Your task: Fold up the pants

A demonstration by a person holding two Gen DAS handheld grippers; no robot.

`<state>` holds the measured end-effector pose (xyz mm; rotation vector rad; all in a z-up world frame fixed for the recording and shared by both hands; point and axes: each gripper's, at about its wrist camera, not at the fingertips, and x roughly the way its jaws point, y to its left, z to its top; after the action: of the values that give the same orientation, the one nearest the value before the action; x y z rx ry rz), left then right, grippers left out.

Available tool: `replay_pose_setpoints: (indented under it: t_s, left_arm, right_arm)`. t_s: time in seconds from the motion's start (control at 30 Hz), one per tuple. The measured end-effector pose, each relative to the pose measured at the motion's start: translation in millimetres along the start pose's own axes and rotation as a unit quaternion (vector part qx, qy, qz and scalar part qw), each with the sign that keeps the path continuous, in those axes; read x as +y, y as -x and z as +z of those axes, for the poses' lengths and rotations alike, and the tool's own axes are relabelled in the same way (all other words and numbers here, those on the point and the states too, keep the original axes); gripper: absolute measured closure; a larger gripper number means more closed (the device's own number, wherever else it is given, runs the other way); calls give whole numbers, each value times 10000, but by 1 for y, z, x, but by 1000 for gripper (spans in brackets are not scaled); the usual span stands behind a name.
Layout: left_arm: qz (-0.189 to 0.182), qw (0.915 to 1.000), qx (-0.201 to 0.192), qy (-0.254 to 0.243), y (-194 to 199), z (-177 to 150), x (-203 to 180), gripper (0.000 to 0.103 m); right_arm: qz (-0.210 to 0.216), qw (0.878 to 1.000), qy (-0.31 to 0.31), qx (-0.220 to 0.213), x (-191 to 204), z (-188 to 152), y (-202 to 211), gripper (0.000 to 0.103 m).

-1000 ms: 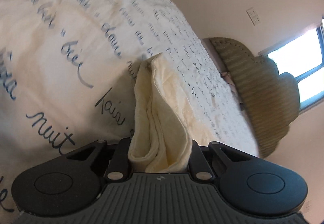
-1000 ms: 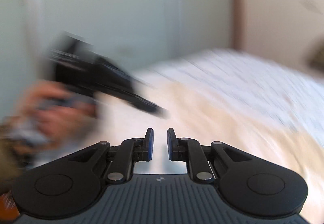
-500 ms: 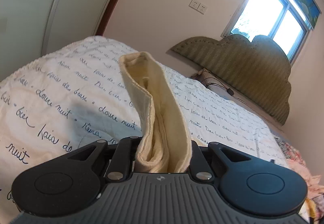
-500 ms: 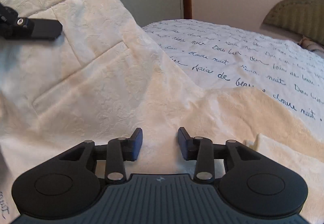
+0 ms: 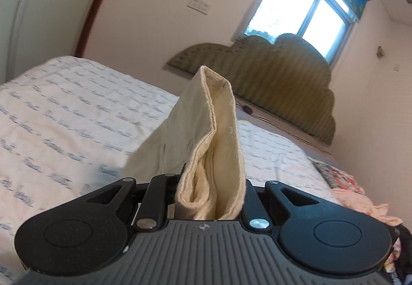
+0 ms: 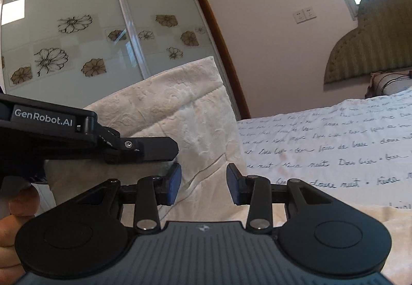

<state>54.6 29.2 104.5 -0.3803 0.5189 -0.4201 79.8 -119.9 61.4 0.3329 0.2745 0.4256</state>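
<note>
Gripping a folded edge of the cream pants (image 5: 206, 156), with the left gripper (image 5: 209, 197) clamped tight on several bunched layers of cloth. Standing up from between the jaws, that fold rises to a stitched corner in front of the green padded headboard (image 5: 283, 84), well above the bed cover (image 5: 64, 117) printed with dark handwriting. Hanging down from the left side of the clamp, a looser flap of the same cloth.

Seen from the right wrist: pants (image 6: 180, 110) lifted like a sheet in front of the sliding wardrobe doors (image 6: 77, 27) with flower prints, top edge high, lower part draping down onto the bed cover (image 6: 334, 151). Reaching in from the left edge, the left gripper (image 6: 164, 148), its black finger laid against the raised cloth, a hand (image 6: 13, 233) partly visible beneath it.

Hovering just in front of the hanging cloth, the right gripper (image 6: 203, 186), jaws partly apart after having just been opening, blue pads (image 6: 173, 184) bare, nothing pinched between them; cloth visible through the gap but lying behind it, contact with the pads not discernible.

Beyond the bed: a bright window (image 5: 303, 9), a wall switch plate (image 5: 198, 5), and a heap of pinkish clothes (image 5: 360, 202) at the right side.
</note>
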Motion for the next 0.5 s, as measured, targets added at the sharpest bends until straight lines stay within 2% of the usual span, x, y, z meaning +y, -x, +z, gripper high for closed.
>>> replay_pose_setpoints:
  t_s: [0.27,0.4,0.5]
  left_arm:
    - [-473,9977,321,-370,-50,-32,-69,87]
    - [-612,9947,633,-522,-80,-56,-95,86]
    - [-624,9917,988,-530,-105,-75,-106,82]
  right_arm:
    - [-643,9955,-594,-359,-66,0,67,65]
    - [-1039,9897,-914,-358,-97,-10,93,65]
    - [-1332,9851,-1074,-197,-119,-20,107,65]
